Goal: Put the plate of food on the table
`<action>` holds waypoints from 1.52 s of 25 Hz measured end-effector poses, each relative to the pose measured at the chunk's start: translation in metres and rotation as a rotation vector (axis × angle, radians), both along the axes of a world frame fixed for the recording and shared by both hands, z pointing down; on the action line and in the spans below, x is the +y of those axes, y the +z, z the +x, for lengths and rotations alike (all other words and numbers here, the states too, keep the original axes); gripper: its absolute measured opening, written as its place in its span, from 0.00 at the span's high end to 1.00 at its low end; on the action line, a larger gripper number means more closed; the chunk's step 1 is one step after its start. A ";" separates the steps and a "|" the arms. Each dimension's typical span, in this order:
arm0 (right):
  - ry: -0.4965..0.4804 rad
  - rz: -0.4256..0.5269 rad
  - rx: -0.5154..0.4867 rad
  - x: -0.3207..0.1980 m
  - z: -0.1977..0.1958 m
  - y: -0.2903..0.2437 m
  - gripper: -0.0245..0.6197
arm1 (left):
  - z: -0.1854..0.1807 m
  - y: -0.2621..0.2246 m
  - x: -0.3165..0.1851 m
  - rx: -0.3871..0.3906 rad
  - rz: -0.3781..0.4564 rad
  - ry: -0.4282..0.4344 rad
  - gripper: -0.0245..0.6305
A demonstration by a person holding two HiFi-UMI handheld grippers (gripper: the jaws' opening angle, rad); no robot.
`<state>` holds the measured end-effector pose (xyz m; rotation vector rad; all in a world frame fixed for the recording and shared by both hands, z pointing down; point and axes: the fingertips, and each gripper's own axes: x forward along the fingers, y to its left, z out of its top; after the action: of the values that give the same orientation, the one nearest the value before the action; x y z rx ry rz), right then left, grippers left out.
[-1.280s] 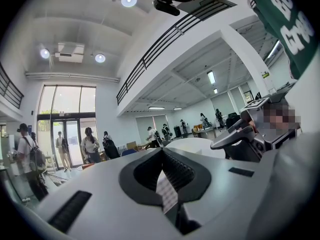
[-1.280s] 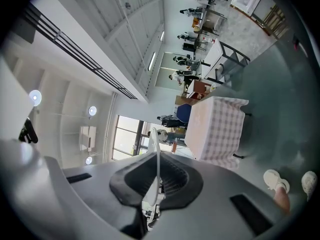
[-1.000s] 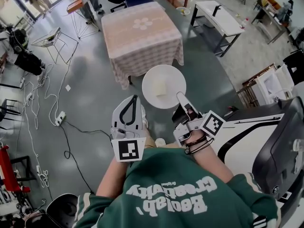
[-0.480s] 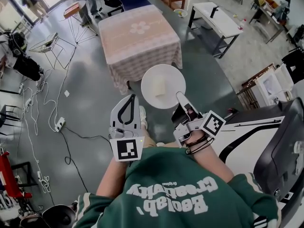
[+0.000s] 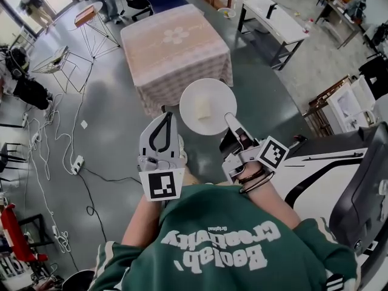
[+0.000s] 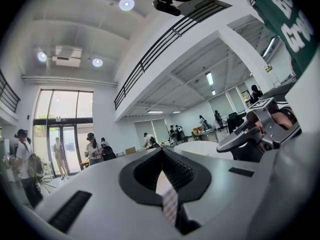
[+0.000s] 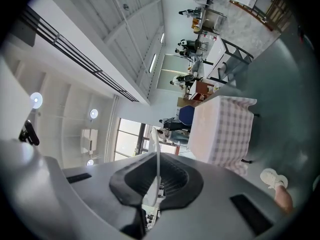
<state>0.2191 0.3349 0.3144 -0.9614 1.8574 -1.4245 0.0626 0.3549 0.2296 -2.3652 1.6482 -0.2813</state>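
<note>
Now under way: carrying the plate point(image 5: 209, 96) toward the table point(image 5: 176, 47); by my reckoning it has yet to be set down.
Where the plate is: up in the air in front of the person, level, short of the table's near edge and not touching the cloth.
Right gripper point(image 5: 229, 121): clenched on the plate's near rim; its own view shows the rim edge-on point(image 7: 157, 159) pinched between the two jaws.
Left gripper point(image 5: 166, 121): jaws closed with nothing between them, held just beside the plate without touching it.
What the plate holds: one pale block of food point(image 5: 203, 109) sitting near the middle; what it is, I cannot tell.
What the table carries: a checked cloth hanging down the sides, with a flower motif in the centre.
Doing it well: one pinch at one rim bears the whole plate, so I would keep the wrist steady and the plate flat, or the food may slide toward the far edge.
Setting down: bring it well over the cloth, lower until the base rests flat, and only then let the jaws part.
Risk: catching the hanging cloth with the rim.
</note>
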 end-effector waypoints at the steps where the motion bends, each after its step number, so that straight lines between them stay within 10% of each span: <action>1: 0.004 0.005 -0.001 -0.006 -0.003 -0.003 0.93 | -0.003 -0.001 -0.006 0.002 0.001 0.007 0.95; 38: 0.069 -0.087 0.012 -0.176 -0.068 0.016 0.93 | -0.075 0.003 -0.200 0.051 -0.044 0.057 0.95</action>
<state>0.1513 0.1586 0.3305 -1.0681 1.7656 -1.4713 -0.0120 0.1546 0.2325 -2.4669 1.6096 -0.2509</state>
